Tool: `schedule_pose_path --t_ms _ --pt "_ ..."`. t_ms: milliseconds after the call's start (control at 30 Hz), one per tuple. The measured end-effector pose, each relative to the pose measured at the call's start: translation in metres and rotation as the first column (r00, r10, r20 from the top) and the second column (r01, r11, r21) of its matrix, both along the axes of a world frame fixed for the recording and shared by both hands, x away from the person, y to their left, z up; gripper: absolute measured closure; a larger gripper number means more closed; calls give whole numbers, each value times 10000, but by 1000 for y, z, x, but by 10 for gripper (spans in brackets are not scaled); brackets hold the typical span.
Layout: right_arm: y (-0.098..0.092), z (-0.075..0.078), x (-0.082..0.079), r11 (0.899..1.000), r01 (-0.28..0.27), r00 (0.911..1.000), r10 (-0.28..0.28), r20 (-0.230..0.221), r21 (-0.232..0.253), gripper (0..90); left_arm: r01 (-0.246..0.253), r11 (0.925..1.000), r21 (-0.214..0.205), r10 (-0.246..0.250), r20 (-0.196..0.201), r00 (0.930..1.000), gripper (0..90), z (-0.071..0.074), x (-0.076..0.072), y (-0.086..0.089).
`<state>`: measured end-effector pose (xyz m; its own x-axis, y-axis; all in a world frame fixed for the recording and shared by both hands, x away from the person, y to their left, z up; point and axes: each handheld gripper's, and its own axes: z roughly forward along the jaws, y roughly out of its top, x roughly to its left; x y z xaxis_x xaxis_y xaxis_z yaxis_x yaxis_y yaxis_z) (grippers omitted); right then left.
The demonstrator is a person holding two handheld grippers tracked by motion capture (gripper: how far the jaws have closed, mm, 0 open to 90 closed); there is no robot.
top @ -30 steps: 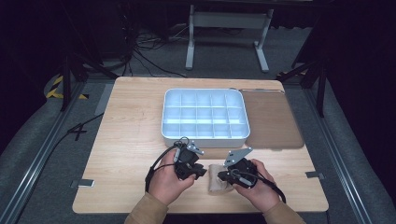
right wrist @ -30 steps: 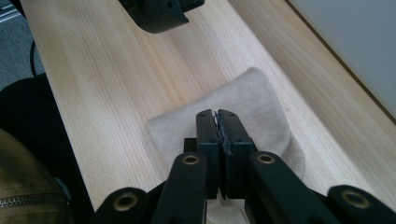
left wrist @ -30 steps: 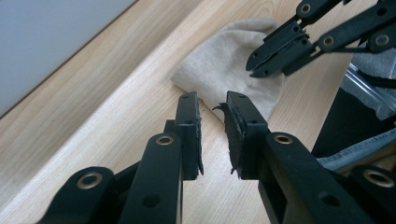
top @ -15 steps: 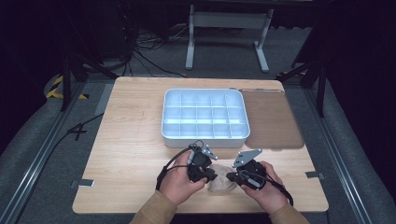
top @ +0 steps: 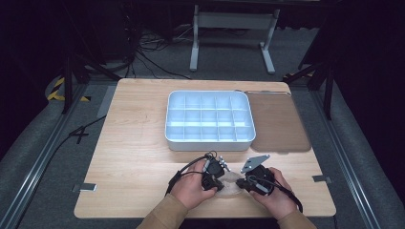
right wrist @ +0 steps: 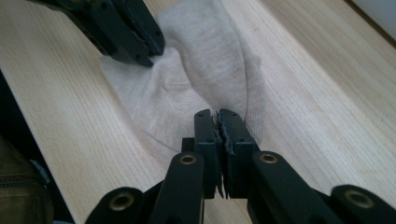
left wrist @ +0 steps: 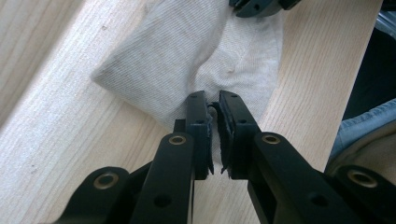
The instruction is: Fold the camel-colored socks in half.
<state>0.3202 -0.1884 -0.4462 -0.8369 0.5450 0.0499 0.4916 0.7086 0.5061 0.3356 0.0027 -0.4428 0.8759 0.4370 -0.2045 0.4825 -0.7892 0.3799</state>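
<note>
Cloth is what we hold: the small beige sock [top: 230, 185] lies at the bench's [top: 138, 143] near edge, stretched between our left tool [left wrist: 213, 100], just closed on one end, and our right tool [right wrist: 217, 116], clamped on the other.

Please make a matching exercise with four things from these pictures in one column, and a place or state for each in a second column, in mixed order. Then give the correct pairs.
Things:
1. cloth
2. compartment tray
3. brown mat
4. left gripper

Places or states:
A. lies flat at the right of the tray
B. stands empty at the middle of the table
C. lies at the near edge of the table, pinched at both ends
D. is closed on a fold of fabric

Pairs: 1-C, 2-B, 3-A, 4-D
</note>
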Motion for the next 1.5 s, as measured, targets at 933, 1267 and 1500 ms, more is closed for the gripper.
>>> schedule_pose_path --t_ms 933,1267,1500 --pt "-9 -5 -5 9995 76 9997 -83 224 310 882 -1455 9888 -342 1492 1647 9750 843 -6 15 2" --pt "-13 -6 -3 9989 151 9999 -152 31 447 889 -1513 9855 -766 1608 1393 9771 814 -2 16 10" --pt "-17 7 -4 9975 204 9997 -213 131 674 893 -1487 9828 -1091 1618 1231 9791 772 13 12 24"
